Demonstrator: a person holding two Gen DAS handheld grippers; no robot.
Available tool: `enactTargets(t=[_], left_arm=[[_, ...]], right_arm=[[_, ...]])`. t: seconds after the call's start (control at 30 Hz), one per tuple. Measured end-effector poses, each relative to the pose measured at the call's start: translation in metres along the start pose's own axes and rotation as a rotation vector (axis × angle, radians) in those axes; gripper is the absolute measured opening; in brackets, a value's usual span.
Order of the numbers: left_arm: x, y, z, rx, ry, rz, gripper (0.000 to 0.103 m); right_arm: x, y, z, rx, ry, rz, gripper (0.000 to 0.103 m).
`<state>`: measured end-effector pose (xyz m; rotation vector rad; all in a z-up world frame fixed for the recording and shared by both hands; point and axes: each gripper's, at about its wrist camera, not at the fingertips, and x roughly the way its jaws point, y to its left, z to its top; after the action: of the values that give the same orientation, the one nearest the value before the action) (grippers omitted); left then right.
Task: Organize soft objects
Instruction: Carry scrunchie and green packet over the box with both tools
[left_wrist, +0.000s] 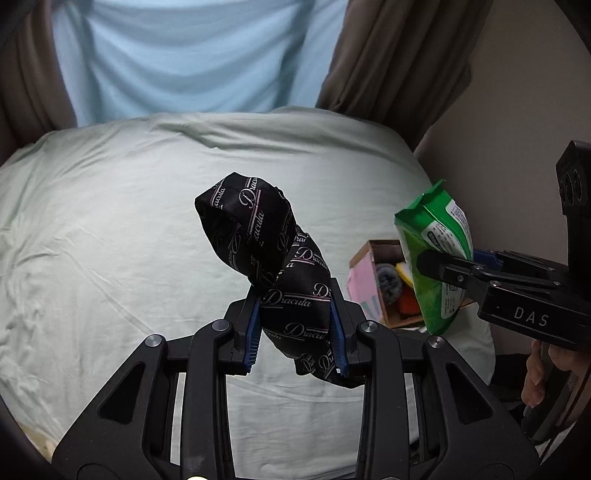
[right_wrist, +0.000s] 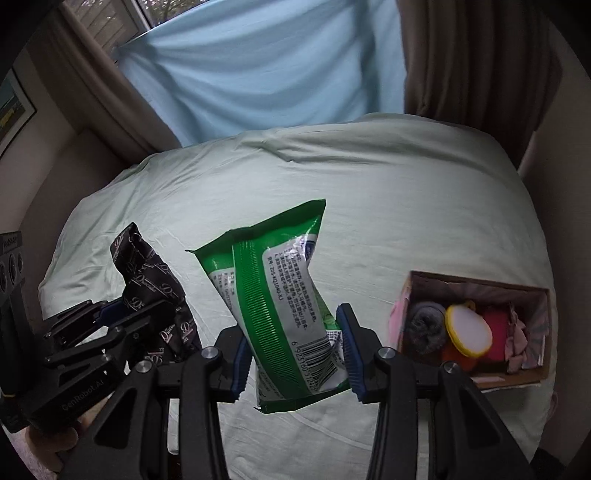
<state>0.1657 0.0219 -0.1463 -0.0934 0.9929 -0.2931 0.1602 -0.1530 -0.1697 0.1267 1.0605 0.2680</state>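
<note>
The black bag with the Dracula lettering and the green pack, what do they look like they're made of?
Black bag: probably satin-like woven fabric; it has a soft sheen, stitched edges, and twists limply.
Green pack: likely thin plastic film, glossy; it has crimped seams, a printed barcode, and creases sharply.

black cloth pouch (left_wrist: 280, 266) with pale script, twisted, held up above bed. green wipes pack (right_wrist: 280, 295) bent, also aloft. cardboard box (right_wrist: 476, 376) on bed, part filled.

Left gripper (left_wrist: 295, 326) clamps black printed cloth (left_wrist: 266, 236) above bed (left_wrist: 110, 221).
</note>
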Motion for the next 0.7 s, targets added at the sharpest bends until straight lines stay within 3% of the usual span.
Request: enactTargets(t=[0.27,0.4,0.7], left_arm=[[0.017,-0.097,0.017,0.028,-0.003,-0.044,0.028],[0.047,-0.147,0.018,0.022,0.024,-0.055,0.028],[0.131,-0.219,0.01,0.021,0.125,-0.014,0.028]], right_arm=[[-0.046,-0.106,-0.013,0.089,-0.028,-0.087,0.04],[-0.056,-0.156,-0.014,0.093,-0.013,-0.114,0.04],[-0.02,-0.246,-0.016,0.122,0.065,-0.071,0.04]])
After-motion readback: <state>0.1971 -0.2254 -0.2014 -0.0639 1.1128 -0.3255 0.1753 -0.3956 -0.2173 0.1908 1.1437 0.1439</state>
